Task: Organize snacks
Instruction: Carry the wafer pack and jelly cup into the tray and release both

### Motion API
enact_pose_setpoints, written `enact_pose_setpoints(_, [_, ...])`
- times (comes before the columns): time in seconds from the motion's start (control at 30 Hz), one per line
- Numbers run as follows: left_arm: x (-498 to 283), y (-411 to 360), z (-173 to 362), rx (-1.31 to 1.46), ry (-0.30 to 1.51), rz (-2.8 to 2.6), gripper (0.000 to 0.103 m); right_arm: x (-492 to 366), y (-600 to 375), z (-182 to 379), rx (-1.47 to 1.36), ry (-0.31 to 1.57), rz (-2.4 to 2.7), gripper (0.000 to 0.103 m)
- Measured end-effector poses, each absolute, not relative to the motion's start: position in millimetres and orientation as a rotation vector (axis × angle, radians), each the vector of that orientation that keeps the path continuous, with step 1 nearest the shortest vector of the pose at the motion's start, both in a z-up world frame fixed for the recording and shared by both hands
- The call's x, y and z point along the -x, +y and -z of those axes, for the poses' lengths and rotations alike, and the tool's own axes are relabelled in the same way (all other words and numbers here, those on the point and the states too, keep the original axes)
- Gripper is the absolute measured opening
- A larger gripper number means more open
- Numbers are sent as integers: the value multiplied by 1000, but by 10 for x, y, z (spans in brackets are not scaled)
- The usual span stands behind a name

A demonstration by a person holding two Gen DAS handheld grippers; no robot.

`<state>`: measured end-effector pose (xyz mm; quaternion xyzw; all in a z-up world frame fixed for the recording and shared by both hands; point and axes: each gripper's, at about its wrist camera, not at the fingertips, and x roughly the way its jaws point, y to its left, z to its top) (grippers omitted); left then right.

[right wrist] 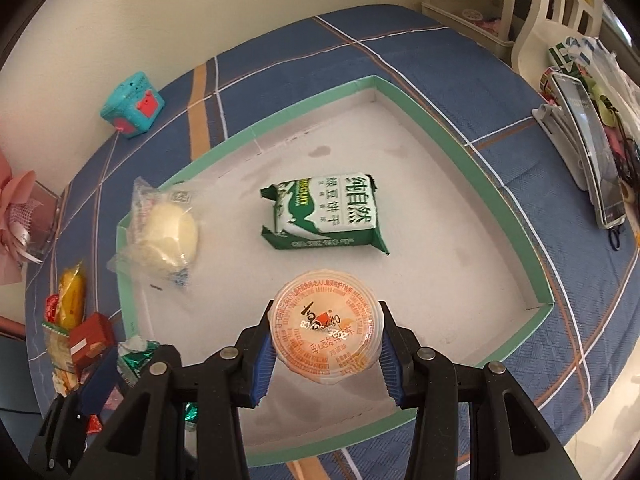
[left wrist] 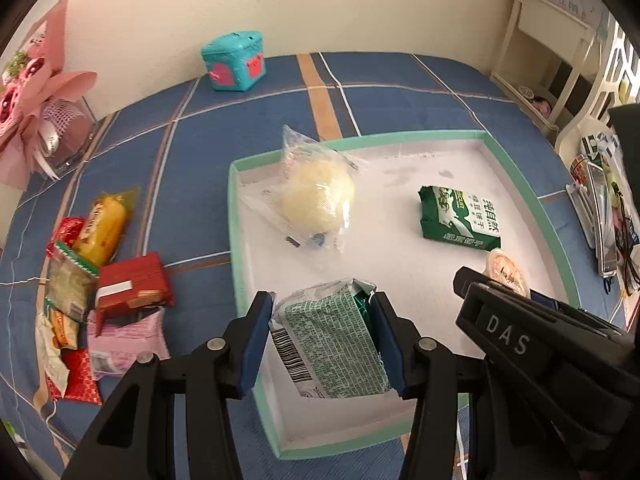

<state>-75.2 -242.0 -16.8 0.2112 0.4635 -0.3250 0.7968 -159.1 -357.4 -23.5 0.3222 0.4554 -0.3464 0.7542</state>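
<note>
Blue plaid bedspread [left wrist: 256, 92] with white and tan stripes, spread under everything and butted against a cream wall [left wrist: 280, 4]. White shelf unit [left wrist: 548, 40] off to the right of the bed. Green-rimmed white tray [right wrist: 476, 148] lying flat on the bedspread, floor faintly stained.

Four snacks over or in the tray, counted: two green biscuit packets, one clear-wrapped round bun, one jelly cup. Loose pile of wrapped snacks [left wrist: 92, 280] on the cloth left of the tray, red, yellow and pink among them; exact count not readable. One teal toy chest [left wrist: 234, 60] near the wall. One pink bouquet [left wrist: 32, 92] at the far left.

Left gripper [left wrist: 324, 340] clamped on a green biscuit packet [left wrist: 328, 344], barcode side up, held over the tray's near left part. Right gripper [right wrist: 326, 342] clamped on an orange jelly cup [right wrist: 326, 332], printed foil lid facing up, held over the tray's near edge. Second green biscuit packet [right wrist: 324, 212] lying face up mid-tray. Bun in clear wrap [right wrist: 168, 228] resting against the tray's left wall, wrapper overhanging the rim.
</note>
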Motion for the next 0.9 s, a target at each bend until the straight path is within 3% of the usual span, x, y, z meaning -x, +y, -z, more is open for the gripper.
enact_pose_setpoints(0.73, [715, -2570, 301, -505, 1035, 721, 56, 1581, -3724, 432, -754, 1037, 773, 49])
enact_pose_setpoints(0.9, [720, -2558, 218, -518, 1025, 721, 58, 1590, -3721, 401, -767, 1036, 767, 54])
